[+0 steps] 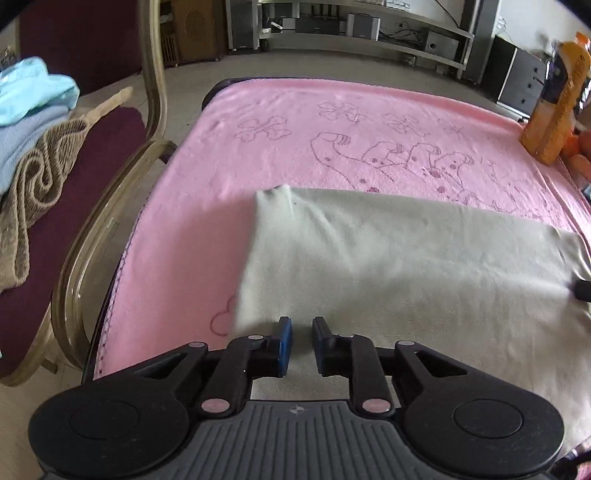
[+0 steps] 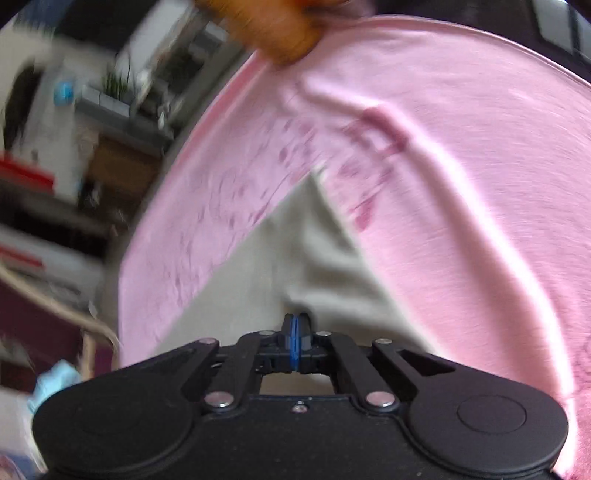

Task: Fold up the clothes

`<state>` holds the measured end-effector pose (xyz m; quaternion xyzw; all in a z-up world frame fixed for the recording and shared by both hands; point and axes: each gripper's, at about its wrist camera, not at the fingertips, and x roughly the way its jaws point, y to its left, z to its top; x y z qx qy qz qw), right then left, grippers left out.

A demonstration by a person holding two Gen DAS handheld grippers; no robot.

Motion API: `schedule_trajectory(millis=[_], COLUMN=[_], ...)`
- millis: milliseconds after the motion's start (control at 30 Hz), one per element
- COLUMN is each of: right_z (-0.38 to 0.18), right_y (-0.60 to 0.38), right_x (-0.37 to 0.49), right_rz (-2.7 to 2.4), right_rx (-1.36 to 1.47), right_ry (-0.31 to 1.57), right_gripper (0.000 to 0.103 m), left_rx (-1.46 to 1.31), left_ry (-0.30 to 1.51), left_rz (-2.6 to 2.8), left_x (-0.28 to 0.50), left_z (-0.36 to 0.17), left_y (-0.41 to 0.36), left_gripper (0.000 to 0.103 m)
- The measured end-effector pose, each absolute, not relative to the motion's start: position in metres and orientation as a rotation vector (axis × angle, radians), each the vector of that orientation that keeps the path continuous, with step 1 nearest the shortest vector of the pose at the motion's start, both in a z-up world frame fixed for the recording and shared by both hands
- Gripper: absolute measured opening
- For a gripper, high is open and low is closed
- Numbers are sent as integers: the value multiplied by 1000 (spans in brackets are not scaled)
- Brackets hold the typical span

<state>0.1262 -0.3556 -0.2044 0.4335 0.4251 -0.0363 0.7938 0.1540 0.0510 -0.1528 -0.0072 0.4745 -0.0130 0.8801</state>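
Observation:
A pale grey-green garment (image 1: 388,258) lies flat on the pink towel (image 1: 288,147) that covers the table. My left gripper (image 1: 302,332) hovers open over the garment's near edge, a small gap between its blue pads, nothing held. In the right wrist view, which is motion-blurred, my right gripper (image 2: 295,332) is shut on a pinched fold of the same garment (image 2: 288,258), whose corner points away from me. The right gripper's black tip (image 1: 583,290) shows at the garment's right edge in the left wrist view.
A chair (image 1: 110,206) with a maroon seat stands left of the table, holding blue and tan folded clothes (image 1: 33,122). An orange bottle (image 1: 557,99) stands at the table's far right corner. Shelving with electronics (image 1: 369,29) lines the back wall.

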Motion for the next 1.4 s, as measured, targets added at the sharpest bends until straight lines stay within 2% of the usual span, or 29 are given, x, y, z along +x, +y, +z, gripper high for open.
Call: schedule_trajectory(millis=[133, 233, 333, 533, 700, 800, 833, 1067, 1133, 1233, 1400], right_z=[-188, -180, -161, -163, -176, -183, -186, -195, -191, -179, -175], right_y=[-376, -389, -386, -376, -373, -371, -370, -386, -394, -392, -351], right_x=[101, 73, 49, 40, 48, 54, 56, 47, 34, 18, 14], right_rz=[-405, -366, -270, -155, -169, -178, -181, -318, -308, -231, -12], right_rx=[706, 833, 879, 945, 961, 971, 975, 968, 1002, 998, 970], right_ry=[860, 821, 771, 777, 808, 827, 833, 843, 822, 788, 815], right_gripper=[1, 5, 7, 14, 14, 14, 0, 0, 6, 9, 12], left_rx=[0, 35, 55, 15, 69, 74, 74, 71, 71, 54, 9], left_ry=[976, 960, 943, 913, 957, 984, 984, 976, 972, 946, 906], left_rz=[-20, -8, -9, -82, -68, -60, -61, -62, -62, -91, -240], left_x=[154, 142, 128, 95, 98, 101, 101, 95, 93, 84, 57], left_z=[-157, -154, -148, -140, -155, -163, -163, -160, -158, -149, -140], left_y=[52, 50, 48, 43, 35, 37, 38, 40, 40, 40, 26], left_gripper=[21, 21, 14, 16, 16, 22, 22, 22, 21, 16, 16])
